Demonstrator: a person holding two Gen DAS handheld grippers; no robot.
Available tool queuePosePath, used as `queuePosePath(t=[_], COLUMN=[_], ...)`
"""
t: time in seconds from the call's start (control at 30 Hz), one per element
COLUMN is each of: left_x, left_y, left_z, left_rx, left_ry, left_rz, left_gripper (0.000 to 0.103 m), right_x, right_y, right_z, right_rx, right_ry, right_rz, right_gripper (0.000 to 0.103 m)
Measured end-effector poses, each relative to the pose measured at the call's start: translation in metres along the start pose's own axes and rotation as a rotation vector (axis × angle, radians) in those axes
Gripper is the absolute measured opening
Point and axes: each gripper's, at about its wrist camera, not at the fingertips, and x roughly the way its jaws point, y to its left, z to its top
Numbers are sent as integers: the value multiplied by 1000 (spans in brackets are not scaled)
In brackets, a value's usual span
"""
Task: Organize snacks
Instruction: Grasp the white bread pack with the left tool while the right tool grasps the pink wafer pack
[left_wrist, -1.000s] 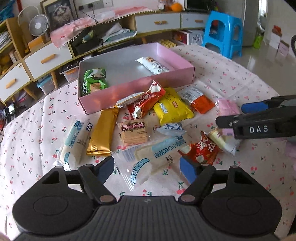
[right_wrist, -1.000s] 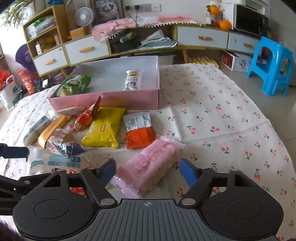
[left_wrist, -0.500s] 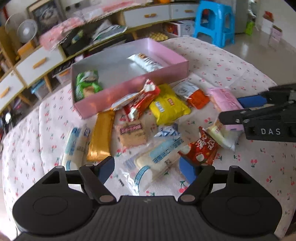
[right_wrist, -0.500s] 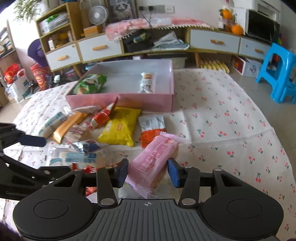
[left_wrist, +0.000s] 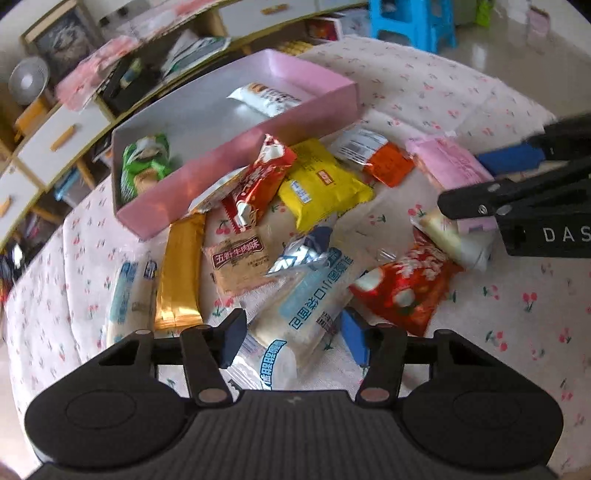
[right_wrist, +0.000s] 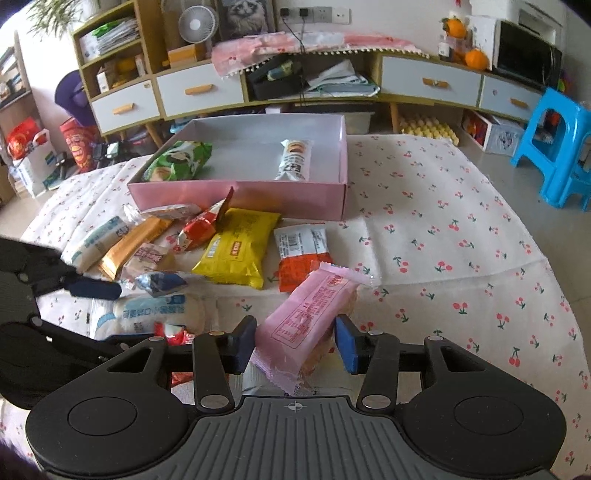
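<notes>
Down at 6 o'clock in the right wrist view, the right gripper (right_wrist: 295, 341) now has its fingers clamped on the pink wafer pack (right_wrist: 310, 321). A second ago they sat wide around it, so the grab's done. The pack tilts up off the counter (right_wrist: 443, 236), nose toward 1 o'clock. Next stop is probably the pink box (right_wrist: 240, 192) at 12 o'clock, holding two snacks so far. Left gripper (left_wrist: 291, 332) hangs with fingers wide over the white bread packet (left_wrist: 310, 295), not gripping.
</notes>
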Motion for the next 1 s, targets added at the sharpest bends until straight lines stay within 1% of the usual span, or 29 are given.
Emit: queuePosePath(t=[0.07,0.2,0.23,0.27,0.33,0.43,0.53,0.6,0.63,0.67,0.77,0.9,0.97,1.0], left_x=[-2,-12,-15,-19,-25,-28,-32,-31,-30,-30,-24,-14,-9,-9], left_y=[4,15,18,21,28,38,42,43,43,43,42,38,38,39], left_z=[-2,-12,-15,-18,-27,-40,-48,-49,-48,-48,-44,-37,-35,-35], left_rx=[-62,-187,-218,-252,-329,-404,-409,-393,-387,-375,-328,-250,-241,-243], left_ry=[9,23,23,22,24,40,56,69,66,67,44,40,54,57], left_rz=[-3,-12,-11,-10,10,33,33,17,11,3,-30,-15,-10,-10], left_gripper=[45,42,35,32,30,29,29,34,37,44,53,53,55,54], right_x=[0,-4,-5,-6,-9,-12,-10,-8,-7,-6,-3,0,0,0], right_y=[-5,-7,-6,-4,1,11,21,27,30,32,37,41,44,44], right_z=[1,3,4,5,6,6,6,5,5,4,4,3,2,3], right_rx=[17,25,26,24,11,-25,-52,-68,-77,-84,-100,-117,-128,-131], right_ry=[-2,-27,-33,-39,-50,-60,-47,-36,-32,-27,-14,-2,-2,-1], right_rz=[11,46,57,71,110,149,157,159,160,160,160,157,151,150], right_gripper=[45,45,45,45,45,45,45,45,45,45,45,45,45,45])
